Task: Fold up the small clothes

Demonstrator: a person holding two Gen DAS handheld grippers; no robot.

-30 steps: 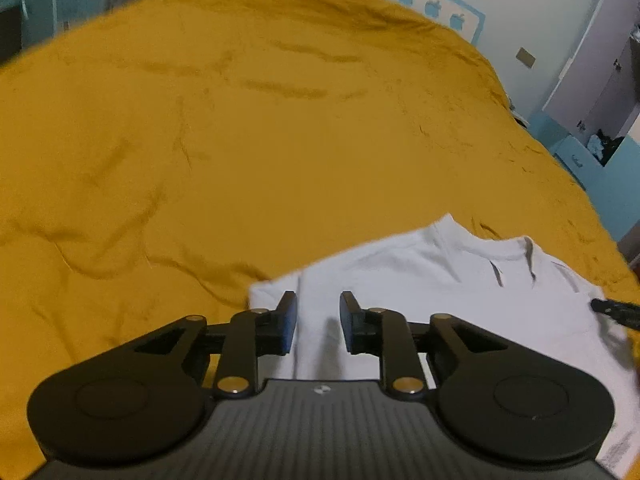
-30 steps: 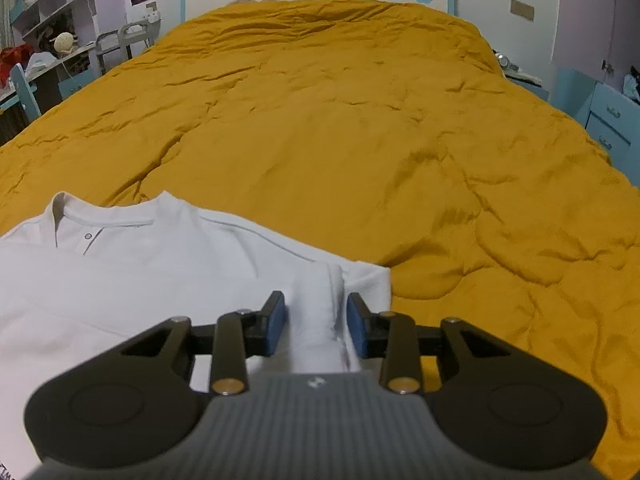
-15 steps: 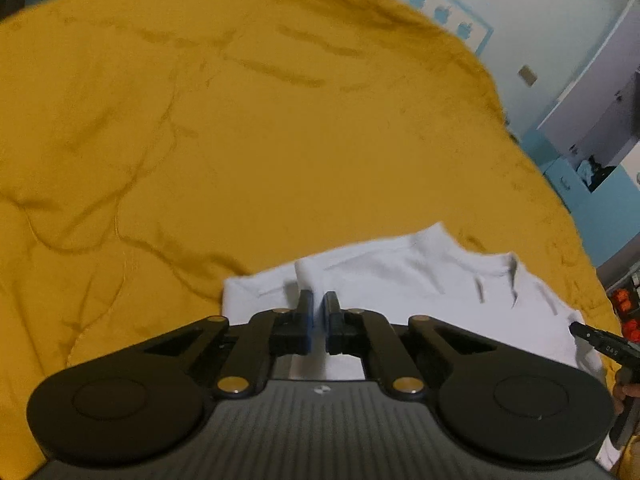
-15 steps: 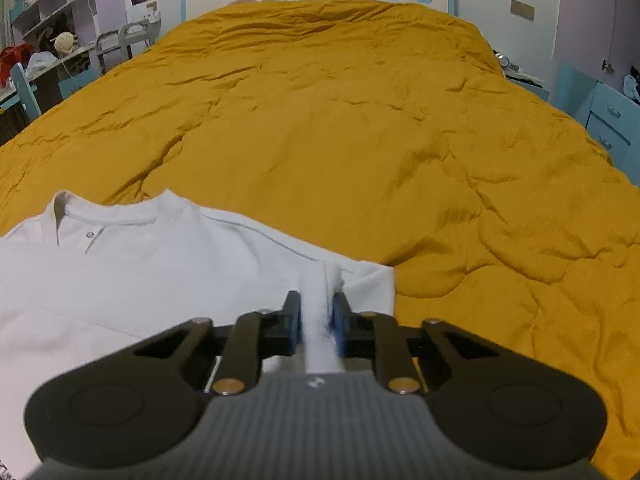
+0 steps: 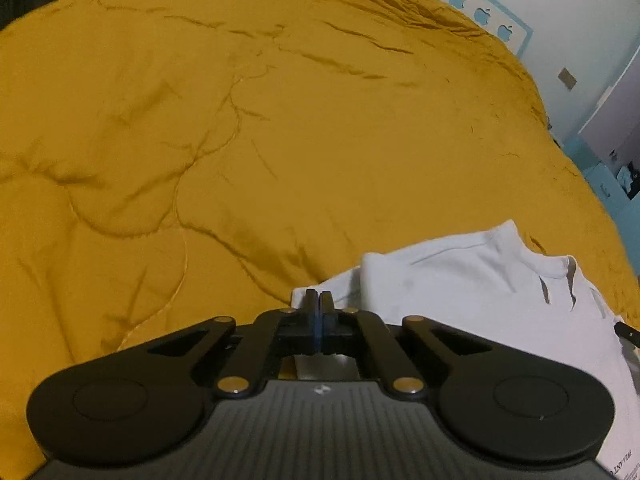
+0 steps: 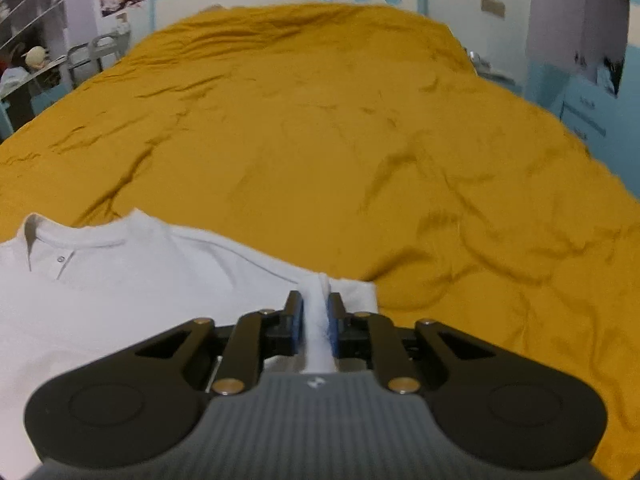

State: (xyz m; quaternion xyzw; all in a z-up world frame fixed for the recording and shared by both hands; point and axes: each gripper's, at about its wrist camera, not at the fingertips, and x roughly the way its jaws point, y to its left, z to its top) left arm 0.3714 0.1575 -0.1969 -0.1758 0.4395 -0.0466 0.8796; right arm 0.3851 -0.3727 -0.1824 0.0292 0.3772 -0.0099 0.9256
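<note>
1. The white shirt (image 5: 472,300) lies flat on the yellow bed cover (image 5: 240,140), near the front edge, with its collar toward the head of the bed
2. The left gripper (image 5: 319,310) sits at the shirt's left sleeve edge. Its jaws are pressed tight together, and I cannot tell if any cloth is caught between them
3. The right gripper (image 6: 315,316) has a bunched strip of the right sleeve (image 6: 316,320) between its blue pads (image 6: 297,320). Its jaws are narrow but opening a little
4. What could go wrong on the left: I think the gripper may have closed on nothing, so that side would stay on the bed when lifted and the fold would come out crooked
5. What could go wrong on the right: the jaws are loosening, so the sleeve could slip out if the hand pulls too soon
6. If one hand lifts faster than the other, the shirt could twist or drag on the cover
7. Both grippers point forward and slant down at the bed, one at each side of the shirt, low and close to the cloth
</note>
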